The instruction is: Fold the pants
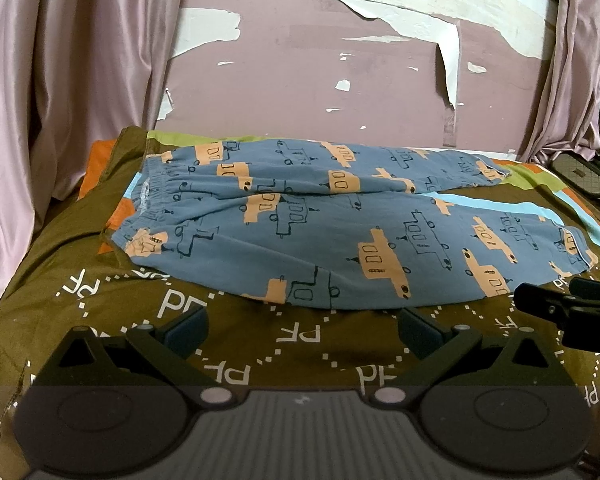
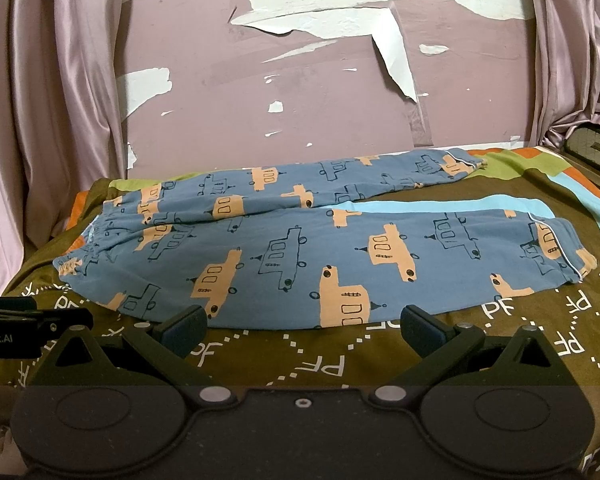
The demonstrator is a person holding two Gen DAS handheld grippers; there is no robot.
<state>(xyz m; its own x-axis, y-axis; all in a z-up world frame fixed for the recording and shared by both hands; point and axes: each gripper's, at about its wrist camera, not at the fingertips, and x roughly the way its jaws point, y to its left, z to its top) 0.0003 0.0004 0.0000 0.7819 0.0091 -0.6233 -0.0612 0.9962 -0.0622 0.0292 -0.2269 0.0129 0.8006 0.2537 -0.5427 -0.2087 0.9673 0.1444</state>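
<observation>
Blue pants [image 1: 324, 216] printed with tan and outlined cars lie spread flat on a bed, waistband at the left, both legs running to the right and splitting apart near the cuffs. The right wrist view has the same pants [image 2: 308, 256], whose near hem lies just beyond the fingertips. My left gripper [image 1: 302, 330] is open, hovering over the sheet just short of the near leg's hem. My right gripper [image 2: 302, 328] is open too, empty, in front of the near leg. Each gripper shows at the edge of the other's view: the right gripper [image 1: 572, 312] and the left gripper [image 2: 28, 320].
The bed wears an olive-brown sheet [image 1: 260, 344] with white "PF" letters and dotted lines, plus orange, green and light-blue patches. Pink curtains [image 1: 60, 80] hang at both sides. A pink wall with peeling paint [image 1: 300, 60] stands behind. A patterned bag [image 2: 592, 152] sits at the far right.
</observation>
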